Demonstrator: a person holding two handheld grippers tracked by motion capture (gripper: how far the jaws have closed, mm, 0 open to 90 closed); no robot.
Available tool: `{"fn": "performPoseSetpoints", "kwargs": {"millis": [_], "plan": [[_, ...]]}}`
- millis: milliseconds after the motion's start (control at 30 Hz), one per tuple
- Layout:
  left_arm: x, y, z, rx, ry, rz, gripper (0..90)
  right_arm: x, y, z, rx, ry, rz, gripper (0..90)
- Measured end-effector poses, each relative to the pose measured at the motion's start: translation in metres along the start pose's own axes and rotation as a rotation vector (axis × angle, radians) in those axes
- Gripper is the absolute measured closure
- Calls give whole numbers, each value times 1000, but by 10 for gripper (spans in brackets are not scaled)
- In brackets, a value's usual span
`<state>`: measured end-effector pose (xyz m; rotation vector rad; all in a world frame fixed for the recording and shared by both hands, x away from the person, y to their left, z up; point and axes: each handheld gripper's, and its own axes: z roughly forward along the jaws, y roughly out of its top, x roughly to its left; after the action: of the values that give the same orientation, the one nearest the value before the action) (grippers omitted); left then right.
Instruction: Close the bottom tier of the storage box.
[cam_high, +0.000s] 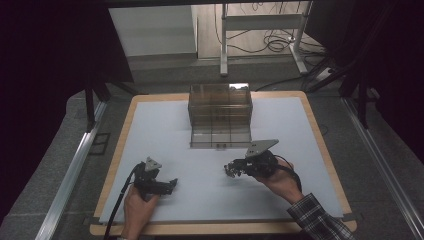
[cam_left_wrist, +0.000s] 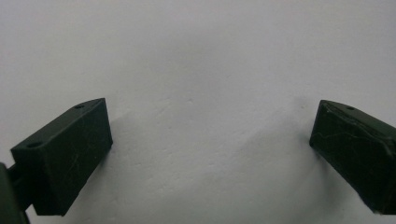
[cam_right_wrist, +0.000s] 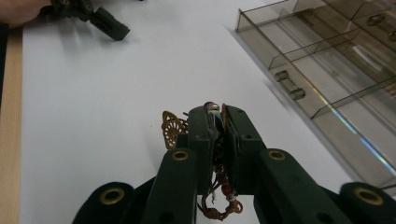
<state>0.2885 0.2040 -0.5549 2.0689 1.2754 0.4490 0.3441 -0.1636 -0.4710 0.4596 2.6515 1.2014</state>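
1. Your right gripper has its jaws pinched almost together on a piece of jewellery: a brass-coloured filigree charm sticks out to one side of the jaws, and reddish beads on a cord hang out below them.
2. In the high view your right gripper sits at the right of centre of the white mat, just in front of the organiser box. The jewellery shows as a small tangle at its tip. I can't tell whether it touches the mat.
3. Your right hand wraps the gripper body from behind, with a plaid sleeve coming in from the bottom right corner.
4. Your left gripper has its jaws spread wide with nothing between them, just bare white mat close beneath.
5. In the high view your left gripper is at the near left of the mat, well apart from the right one, tip pointing right. Your left hand holds it from the near edge.
6. The right gripper view also catches your left gripper far off at top left, next to the wooden table edge.
7. The smoky clear organiser box stands at the far centre of the mat, with its bottom drawer pulled out toward you.
8. The open drawer is split into compartments by clear dividers. Its two small knobs face the gripper, just beside it. A couple of small items lie in the far compartments, too blurred to identify.
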Motion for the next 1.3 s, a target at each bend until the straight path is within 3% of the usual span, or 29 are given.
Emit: {"fn": "performPoseSetpoints", "kwargs": {"millis": [367, 1300], "plan": [[0, 0, 0, -3, 1, -1, 0, -6, 7, -5, -22, -28, 0, 808], [0, 0, 0, 0, 1, 3, 0, -30, 27, 2, -58, -73, 34, 808]]}}
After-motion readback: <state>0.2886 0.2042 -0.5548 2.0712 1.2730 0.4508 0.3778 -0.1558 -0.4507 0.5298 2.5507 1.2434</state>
